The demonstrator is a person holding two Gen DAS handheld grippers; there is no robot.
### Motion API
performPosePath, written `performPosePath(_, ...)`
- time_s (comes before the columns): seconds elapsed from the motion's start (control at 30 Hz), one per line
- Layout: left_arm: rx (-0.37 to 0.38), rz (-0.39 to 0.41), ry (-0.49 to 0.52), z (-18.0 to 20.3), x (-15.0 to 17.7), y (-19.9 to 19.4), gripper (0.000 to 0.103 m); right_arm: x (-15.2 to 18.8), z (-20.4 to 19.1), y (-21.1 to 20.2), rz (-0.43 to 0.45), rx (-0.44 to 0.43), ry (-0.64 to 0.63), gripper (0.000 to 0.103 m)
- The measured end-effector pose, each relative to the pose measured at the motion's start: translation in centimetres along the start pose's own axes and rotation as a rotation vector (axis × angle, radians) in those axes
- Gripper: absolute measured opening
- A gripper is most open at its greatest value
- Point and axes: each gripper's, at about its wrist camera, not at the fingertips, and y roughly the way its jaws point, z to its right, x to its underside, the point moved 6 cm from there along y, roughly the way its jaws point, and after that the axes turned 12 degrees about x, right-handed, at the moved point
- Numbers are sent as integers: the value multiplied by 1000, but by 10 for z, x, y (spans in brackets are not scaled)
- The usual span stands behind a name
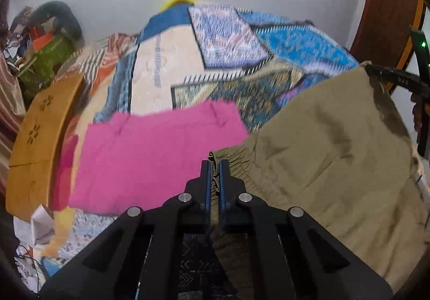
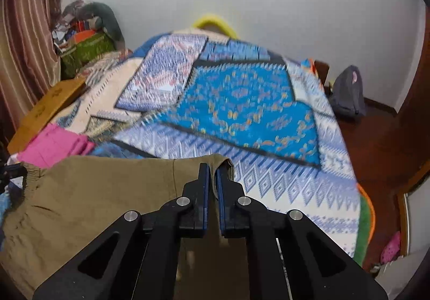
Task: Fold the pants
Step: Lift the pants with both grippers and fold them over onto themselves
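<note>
Pants (image 1: 330,144) of khaki cloth hang stretched between the two claws above a bed, lifted clear of the patterned bedspread (image 2: 242,101).

Going left to right in the left wrist view: a tan wooden board (image 1: 35,138) with small cut-out marks curves along the bed's left edge, with a heap of mixed clothes and bags (image 1: 51,41) behind it against the pale wall. Next comes a folded pink garment (image 1: 150,160) lying flat on the bed, just beside the khaki cloth. At centre the left claw (image 1: 214,165) is pinched narrow on the gathered elastic waistband, cloth bunched between its blue pads. The khaki fabric spreads away to the right, where the tip of the right claw grips its far corner at the picture's edge; part of a hand shows there.

In the right wrist view, striped curtains (image 2: 24,39) hang at far left, then the same clothes heap, the wooden board and the pink garment. The khaki cloth fills the lower left, running off to the left claw at the edge. At centre the right claw (image 2: 211,169) is clamped narrow on a hemmed corner of the cloth. To the right lies the blue and white bedspread, then a grey bag (image 2: 346,90) on the dark red floor.
</note>
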Motion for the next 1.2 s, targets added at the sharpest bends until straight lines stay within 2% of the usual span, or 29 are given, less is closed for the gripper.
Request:
performPosePath(0.27,15,119,50,29,-43,-50,3,-30,19,-59,119,-5,75,4)
performPosePath(0.47,52,171,81,54,-47,-92,2,-27,28,-117,177,-23,90,4)
performPosePath(0.9,94,216,132,99,-4,-181,0,22,31,-224,240,-51,108,4)
performPosePath(1.03,114,246,144,109,14,-208,0,46,26,-246,226,-74,107,4)
performPosePath(1.2,112,230,152,115,39,-223,0,76,16,-259,205,-88,103,4)
